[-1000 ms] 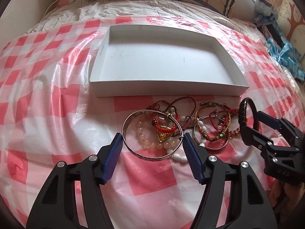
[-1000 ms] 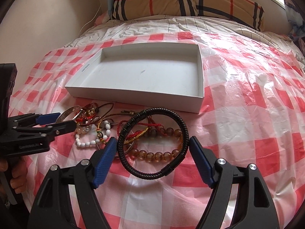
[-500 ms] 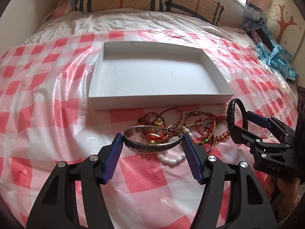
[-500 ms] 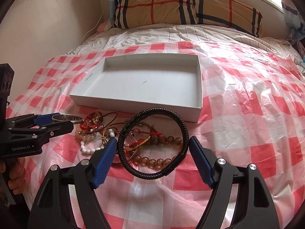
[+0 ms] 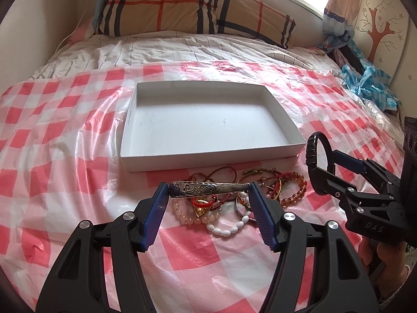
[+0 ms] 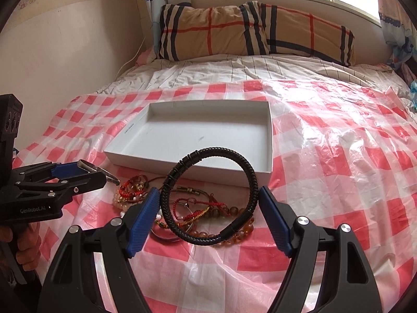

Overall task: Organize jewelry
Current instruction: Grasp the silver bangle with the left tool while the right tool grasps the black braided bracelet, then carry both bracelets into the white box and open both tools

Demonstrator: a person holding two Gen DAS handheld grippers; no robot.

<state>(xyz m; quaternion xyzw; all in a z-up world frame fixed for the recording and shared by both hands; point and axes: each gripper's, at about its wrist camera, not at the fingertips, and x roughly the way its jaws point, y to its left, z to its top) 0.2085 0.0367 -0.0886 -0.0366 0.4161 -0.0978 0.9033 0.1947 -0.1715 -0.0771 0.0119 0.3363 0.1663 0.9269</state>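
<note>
Left gripper (image 5: pixel 208 194) fingers clamped on engraved silver bangle (image 5: pixel 208 189) at frame centre, right gripper (image 6: pixel 209 206) fingers gripping black braided bracelet (image 6: pixel 208 195), both above jewelry pile (image 5: pixel 234 203), white box (image 5: pixel 208 127) upper centre.

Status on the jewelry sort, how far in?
Early. Done: nothing, the white box holds no jewelry. In hand: left gripper clamps the silver bangle; right gripper clamps the black braided bracelet, both lifted clear of the pile. Left: both pieces to box, plus the beaded and cord bracelets on the checked sheet.
</note>
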